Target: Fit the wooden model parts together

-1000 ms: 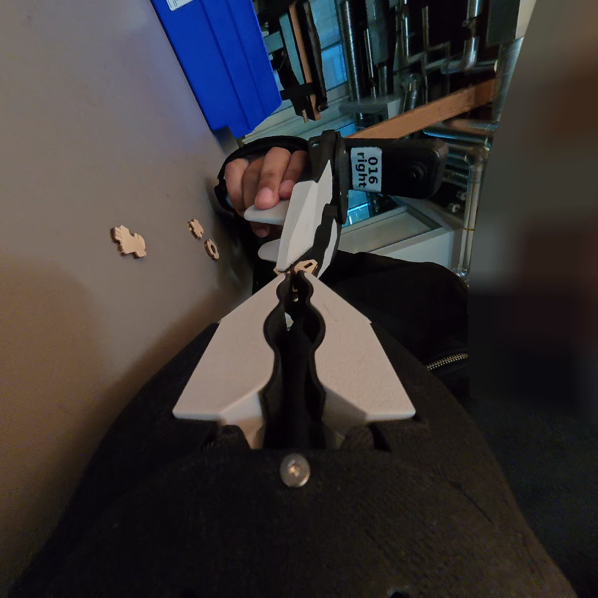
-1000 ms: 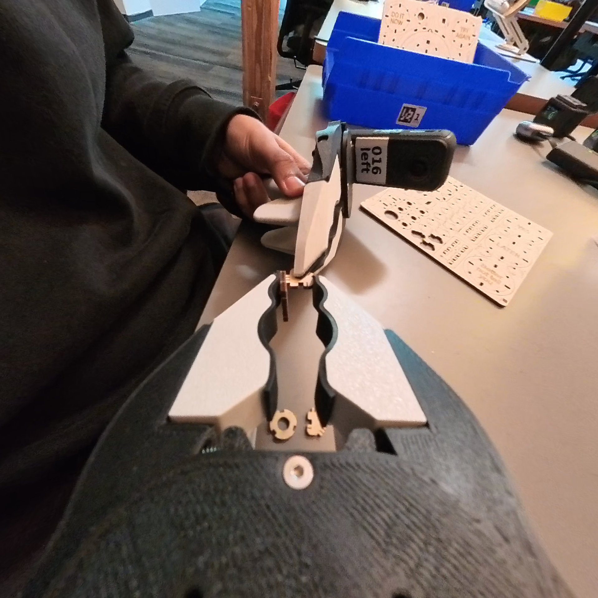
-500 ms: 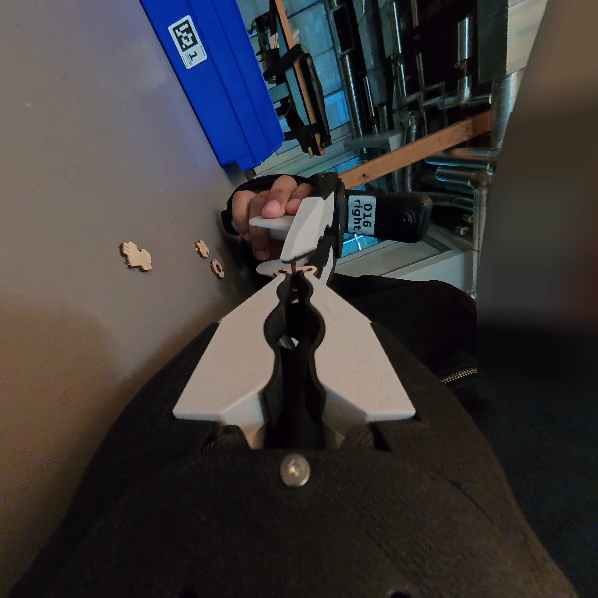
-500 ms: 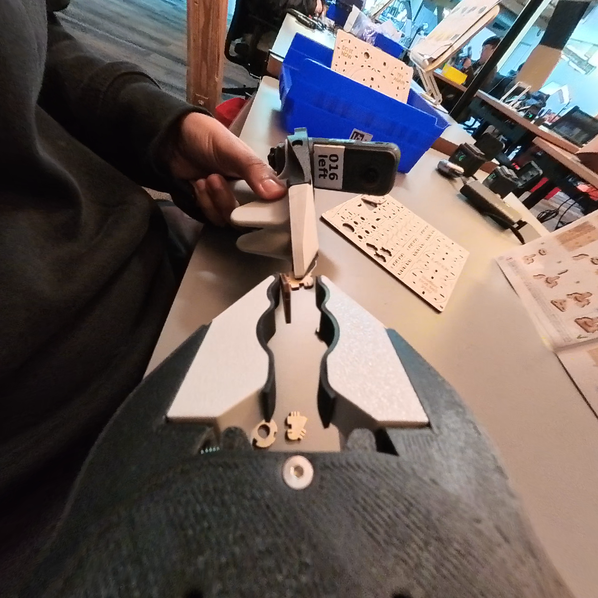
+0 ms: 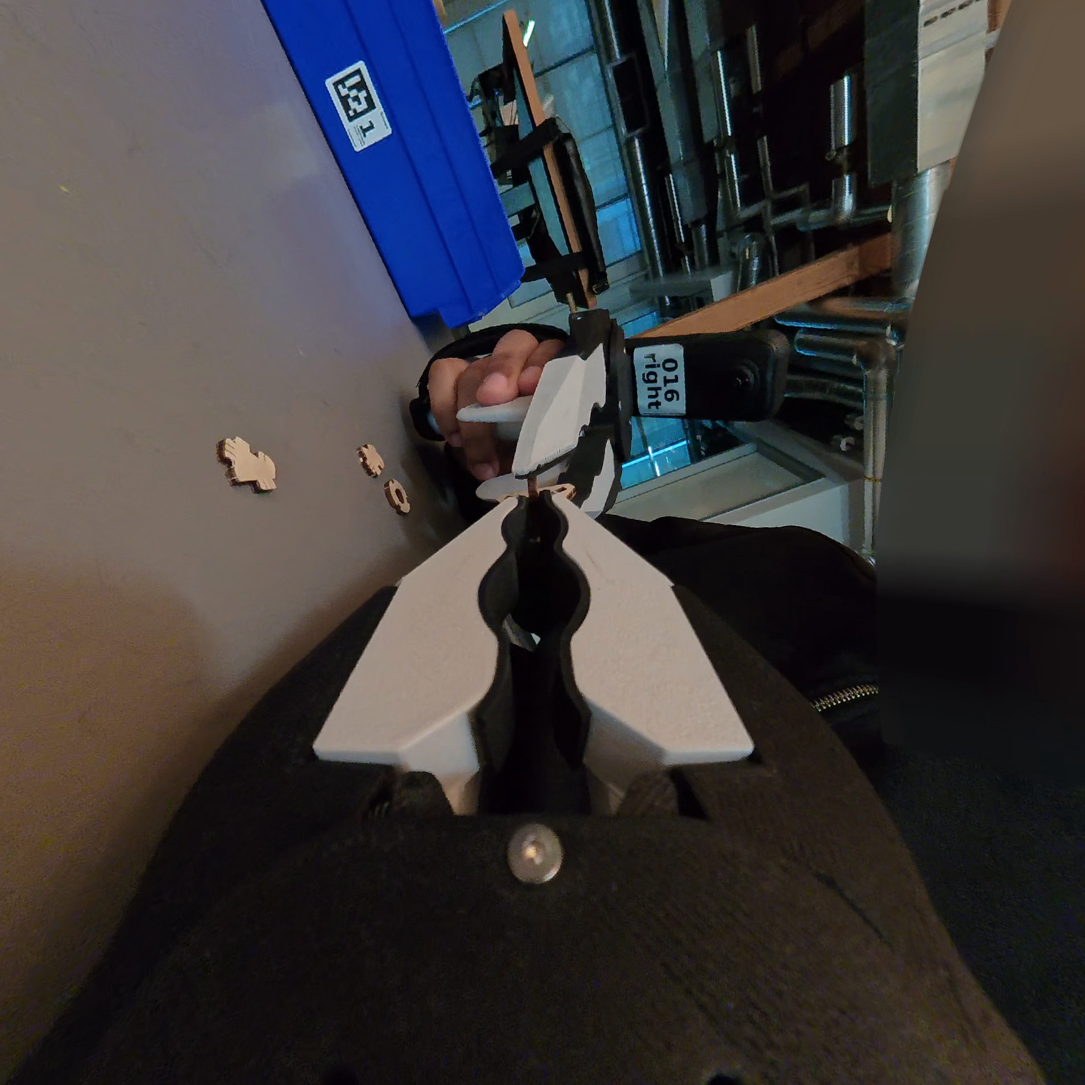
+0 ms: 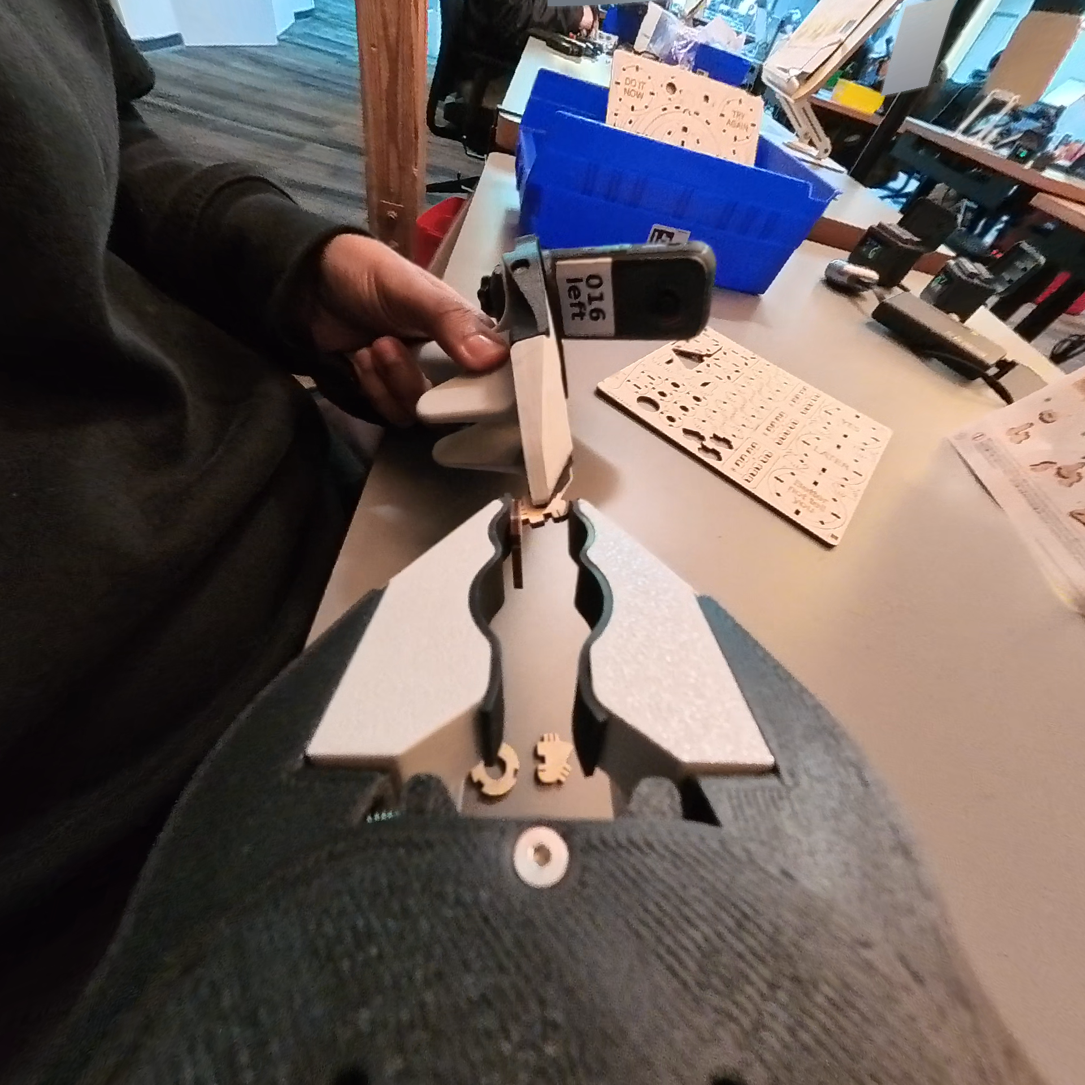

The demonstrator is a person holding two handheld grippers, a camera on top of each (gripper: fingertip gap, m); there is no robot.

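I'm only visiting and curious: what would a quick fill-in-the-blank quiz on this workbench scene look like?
The big bin on the table is coloured ___.
In the left wrist view, ___ small loose wooden pieces lie on the table.
A person's ___ grips the left claw.
Missing words: blue; three; hand.

Right claw (image 6: 540, 519) and left claw (image 6: 546, 499) pinch joined wooden pieces (image 6: 537, 516).

Two interlocked wooden pieces (image 6: 537, 516), gripper-held

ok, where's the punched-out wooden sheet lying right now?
Right wrist view only: the wooden sheet lies flat on the grey table, right of the left tool, this side of the blue bin.
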